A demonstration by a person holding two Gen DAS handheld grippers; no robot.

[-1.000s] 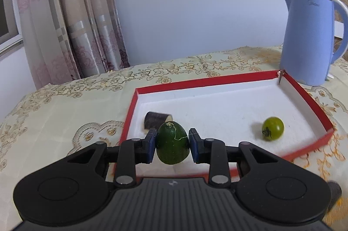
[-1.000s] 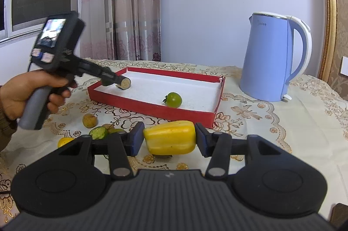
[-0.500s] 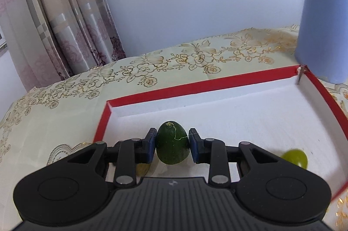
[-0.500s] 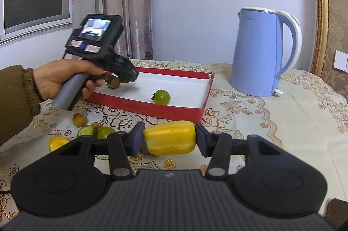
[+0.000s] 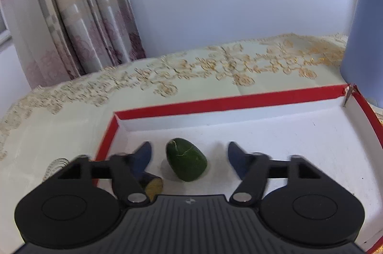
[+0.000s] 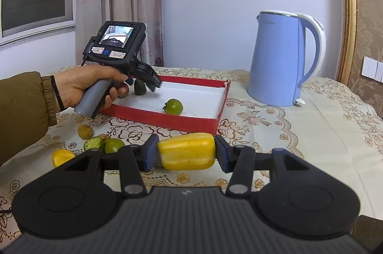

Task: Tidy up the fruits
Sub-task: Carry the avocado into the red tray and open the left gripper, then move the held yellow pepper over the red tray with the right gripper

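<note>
— Two grippers are in view; how do they stand?

— Low in the left wrist view, the left gripper has its jaws spread wide, and the dark green fruit stands free between the blue pads, touching neither. It rests on the white floor of the red tray, toward the tray's left end. A brown stub with a yellowish cut face lies just below the left pad, partly hidden by the finger.

— And the other one?

— At lower centre of the right wrist view, the right gripper is pinching the yellow pepper sideways, a pad pressed on each end, above the embroidered tablecloth.

— What else does that view show?

— At centre left, the left hand grips the other tool's handle, with its fingers over the tray's left end beside the same dark green fruit. A green tomato sits in the tray near its front wall, well apart from that fruit. At lower left, loose on the cloth, lie a brownish round fruit, a halved green fruit, a lime-green one touching it, and an orange piece. A blue kettle stands at right, just beyond the tray's far corner.
</note>
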